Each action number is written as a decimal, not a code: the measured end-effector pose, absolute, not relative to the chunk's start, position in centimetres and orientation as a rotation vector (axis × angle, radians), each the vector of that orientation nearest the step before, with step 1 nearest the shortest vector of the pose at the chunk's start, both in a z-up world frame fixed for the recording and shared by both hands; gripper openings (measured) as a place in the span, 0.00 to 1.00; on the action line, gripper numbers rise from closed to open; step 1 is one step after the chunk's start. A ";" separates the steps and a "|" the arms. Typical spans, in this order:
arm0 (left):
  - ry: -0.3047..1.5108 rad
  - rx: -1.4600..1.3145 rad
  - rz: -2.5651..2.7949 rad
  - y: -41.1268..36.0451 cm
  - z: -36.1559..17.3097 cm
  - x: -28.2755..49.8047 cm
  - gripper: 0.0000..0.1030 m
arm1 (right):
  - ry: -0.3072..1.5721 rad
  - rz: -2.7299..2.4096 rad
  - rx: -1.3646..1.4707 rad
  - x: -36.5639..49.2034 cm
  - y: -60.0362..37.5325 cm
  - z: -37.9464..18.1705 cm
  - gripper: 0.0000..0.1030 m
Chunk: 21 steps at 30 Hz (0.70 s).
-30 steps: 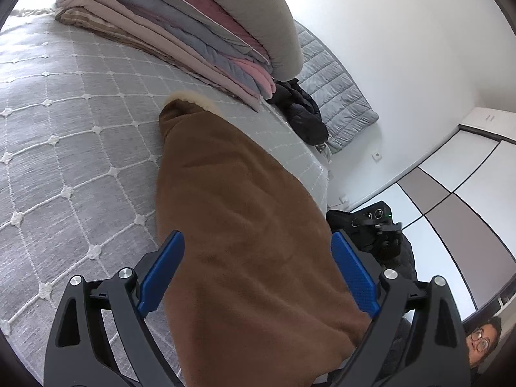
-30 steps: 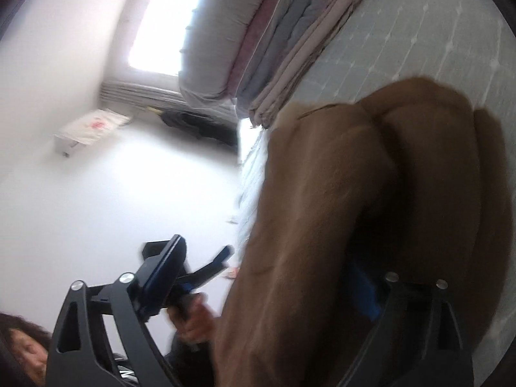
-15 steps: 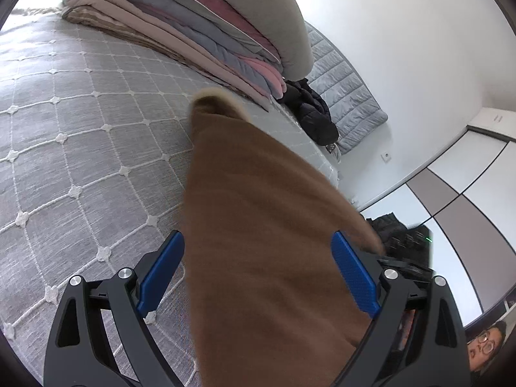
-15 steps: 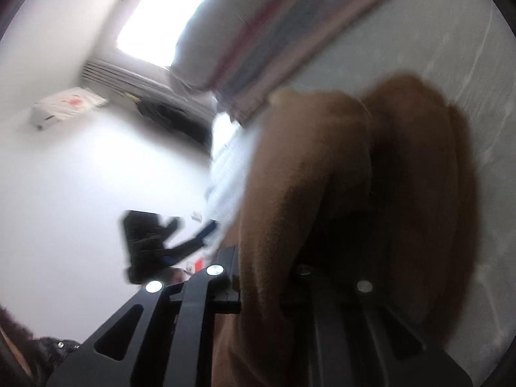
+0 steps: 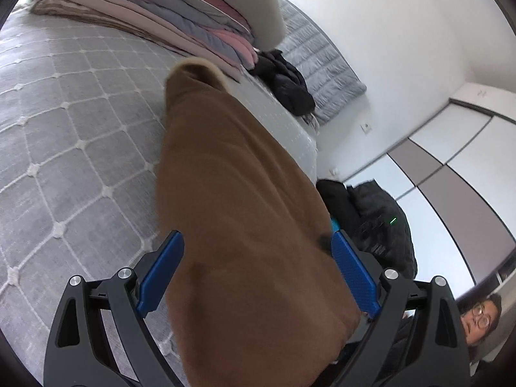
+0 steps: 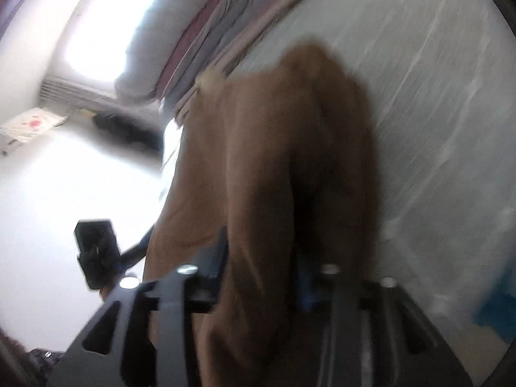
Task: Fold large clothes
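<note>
A large brown garment [image 5: 232, 177] with a pale furry end lies lengthwise on the grey quilted bed [image 5: 64, 129]. Its near end drapes between the blue pads [image 5: 161, 267] of my left gripper [image 5: 256, 271], whose jaws stand wide apart. In the blurred right wrist view the same garment [image 6: 274, 129] hangs in thick folds. A fold of it runs between the jaws of my right gripper [image 6: 261, 267], which stand partly apart and are opening. The bed [image 6: 435, 96] lies to the right of it.
A tall stack of folded bedding [image 5: 193, 22] sits at the far end of the bed, also in the right wrist view [image 6: 225, 25]. Black clothes [image 5: 283, 80] lie past the bed's edge. A wardrobe [image 5: 451, 161] and a person [image 5: 477, 319] are at the right.
The right gripper went from wide open to shut on the brown cloth, then partly apart again. The garment shifted right in the left wrist view.
</note>
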<state>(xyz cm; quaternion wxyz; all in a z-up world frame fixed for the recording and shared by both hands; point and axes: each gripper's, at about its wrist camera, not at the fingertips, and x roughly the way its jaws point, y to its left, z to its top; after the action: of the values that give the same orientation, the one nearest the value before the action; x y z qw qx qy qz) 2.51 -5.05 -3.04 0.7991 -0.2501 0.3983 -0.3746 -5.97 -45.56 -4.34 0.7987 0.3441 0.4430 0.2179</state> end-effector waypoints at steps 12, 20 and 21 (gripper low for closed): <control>0.891 -0.540 -0.808 -5.9 -4.0 1.9 0.89 | 0.591 0.443 1.064 3.1 -38.5 0.5 0.88; 0.817 -0.564 -0.807 -2.0 -2.1 1.0 0.89 | 0.637 0.328 0.974 2.7 -43.3 -5.9 0.37; 0.807 -0.566 -0.802 -1.6 -1.9 0.7 0.89 | 0.642 0.321 0.976 1.5 -43.5 -5.0 0.39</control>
<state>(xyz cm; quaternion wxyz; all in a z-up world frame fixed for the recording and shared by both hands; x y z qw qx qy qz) 0.74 -1.56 -1.92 0.8049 -0.2644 0.3767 -0.3746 1.47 -43.46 -5.05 0.8219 0.4588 0.3019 0.1508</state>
